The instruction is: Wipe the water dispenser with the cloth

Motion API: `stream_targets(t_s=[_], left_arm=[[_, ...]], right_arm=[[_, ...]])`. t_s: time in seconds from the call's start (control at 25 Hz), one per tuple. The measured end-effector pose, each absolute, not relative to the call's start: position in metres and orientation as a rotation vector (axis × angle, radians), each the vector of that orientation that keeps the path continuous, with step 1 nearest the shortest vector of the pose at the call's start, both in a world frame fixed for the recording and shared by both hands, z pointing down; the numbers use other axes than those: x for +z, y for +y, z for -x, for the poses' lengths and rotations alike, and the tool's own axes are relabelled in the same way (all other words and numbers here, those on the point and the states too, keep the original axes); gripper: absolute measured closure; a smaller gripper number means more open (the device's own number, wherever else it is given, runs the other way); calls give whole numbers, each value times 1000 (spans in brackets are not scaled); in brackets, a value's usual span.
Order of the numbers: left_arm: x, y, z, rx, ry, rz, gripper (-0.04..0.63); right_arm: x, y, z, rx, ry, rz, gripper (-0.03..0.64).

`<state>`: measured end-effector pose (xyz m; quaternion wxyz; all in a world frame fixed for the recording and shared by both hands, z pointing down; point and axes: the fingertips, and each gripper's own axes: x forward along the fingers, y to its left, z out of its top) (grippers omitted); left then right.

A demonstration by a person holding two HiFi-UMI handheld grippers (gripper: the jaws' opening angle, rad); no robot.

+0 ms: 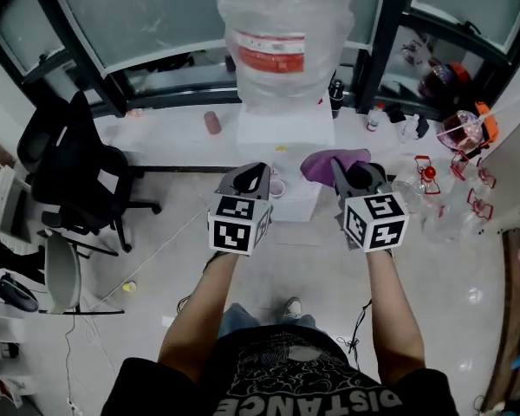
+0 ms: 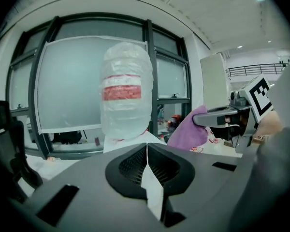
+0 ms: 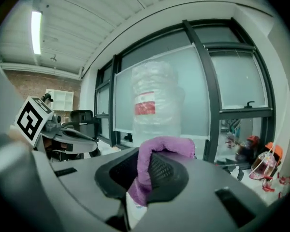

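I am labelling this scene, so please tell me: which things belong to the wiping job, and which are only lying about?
Job: water dispenser; purple cloth; right gripper, shut on the cloth; left gripper, shut, empty.
Lying about: office chair; dark bottle by the window; clear bottles at the right.

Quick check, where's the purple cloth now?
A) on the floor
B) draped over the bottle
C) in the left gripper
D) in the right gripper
D: the right gripper is shut on the cloth, while the left gripper is shut and empty.
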<state>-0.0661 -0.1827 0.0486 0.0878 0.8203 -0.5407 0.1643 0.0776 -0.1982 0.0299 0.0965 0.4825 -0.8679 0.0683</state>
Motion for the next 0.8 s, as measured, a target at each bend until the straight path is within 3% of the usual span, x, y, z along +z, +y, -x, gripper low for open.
stream_targets(t_s=[0.8], left_arm=[[13, -175, 84, 401, -1753, -2409, 569]], right_arm=[[4, -188, -91, 93, -2576, -1403, 575]])
